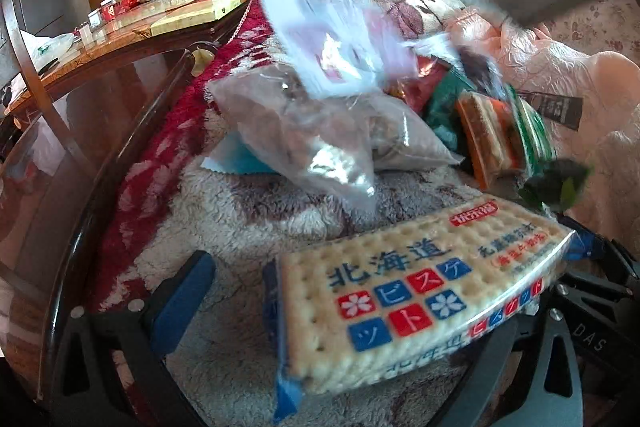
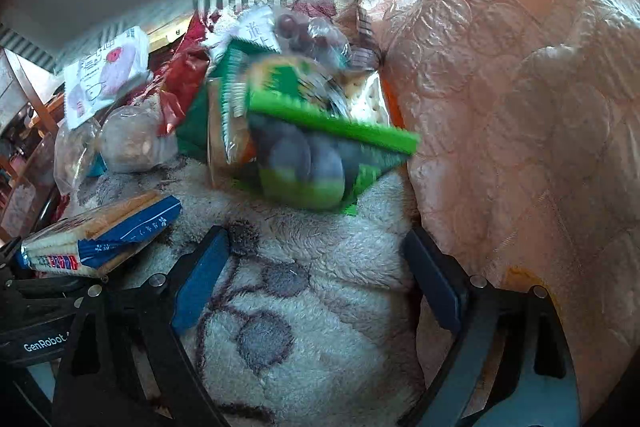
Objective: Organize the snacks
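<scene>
A pile of snacks lies on a fluffy white blanket (image 2: 320, 247). In the left wrist view, a cracker pack (image 1: 416, 291) with blue and red Japanese lettering lies between my left gripper's (image 1: 352, 299) wide-apart fingers; I cannot tell if the pads touch it. Beyond it lie a clear bag of nuts (image 1: 304, 131), a white pouch (image 1: 332, 39) and an orange-green sandwich biscuit pack (image 1: 492, 135). In the right wrist view, my right gripper (image 2: 320, 283) is open and empty over the blanket. A blurred green packet (image 2: 316, 147) is just ahead of it. The cracker pack (image 2: 100, 235) shows at left.
A pink quilted cover (image 2: 520, 107) rises on the right. A red patterned blanket (image 1: 168, 131) edges the left side. A wooden table (image 1: 132, 23) with small items and a glass-fronted cabinet stand at far left.
</scene>
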`<state>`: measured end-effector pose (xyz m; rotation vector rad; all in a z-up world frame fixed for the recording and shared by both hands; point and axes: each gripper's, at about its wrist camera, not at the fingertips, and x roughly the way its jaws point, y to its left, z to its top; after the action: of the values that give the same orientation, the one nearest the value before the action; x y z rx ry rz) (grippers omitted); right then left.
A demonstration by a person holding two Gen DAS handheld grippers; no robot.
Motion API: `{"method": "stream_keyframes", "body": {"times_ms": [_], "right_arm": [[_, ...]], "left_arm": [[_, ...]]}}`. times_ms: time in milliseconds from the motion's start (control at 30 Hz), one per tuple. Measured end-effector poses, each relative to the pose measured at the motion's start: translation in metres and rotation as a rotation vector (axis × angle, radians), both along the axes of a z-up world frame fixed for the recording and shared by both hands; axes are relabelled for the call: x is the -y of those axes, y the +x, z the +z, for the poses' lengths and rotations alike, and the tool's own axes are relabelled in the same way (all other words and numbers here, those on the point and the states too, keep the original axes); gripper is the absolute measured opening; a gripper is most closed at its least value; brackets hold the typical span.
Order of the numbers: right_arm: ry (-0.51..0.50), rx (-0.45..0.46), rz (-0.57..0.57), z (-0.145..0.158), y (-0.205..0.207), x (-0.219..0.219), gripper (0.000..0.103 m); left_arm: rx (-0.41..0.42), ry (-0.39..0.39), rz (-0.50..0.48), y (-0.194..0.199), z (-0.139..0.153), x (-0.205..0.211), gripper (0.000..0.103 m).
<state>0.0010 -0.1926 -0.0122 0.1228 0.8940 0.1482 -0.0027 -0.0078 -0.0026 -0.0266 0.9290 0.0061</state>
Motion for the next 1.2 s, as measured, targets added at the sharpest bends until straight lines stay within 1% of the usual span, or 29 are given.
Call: {"method": "stream_keyframes", "body": {"times_ms": [1200], "right_arm": [[0.014,-0.001,0.001,0.0,-0.0011,0.0012,0.09]], "left_arm": [[0.0,-0.001,0.0,0.0001,-0.0001,-0.0013,0.103]]}}
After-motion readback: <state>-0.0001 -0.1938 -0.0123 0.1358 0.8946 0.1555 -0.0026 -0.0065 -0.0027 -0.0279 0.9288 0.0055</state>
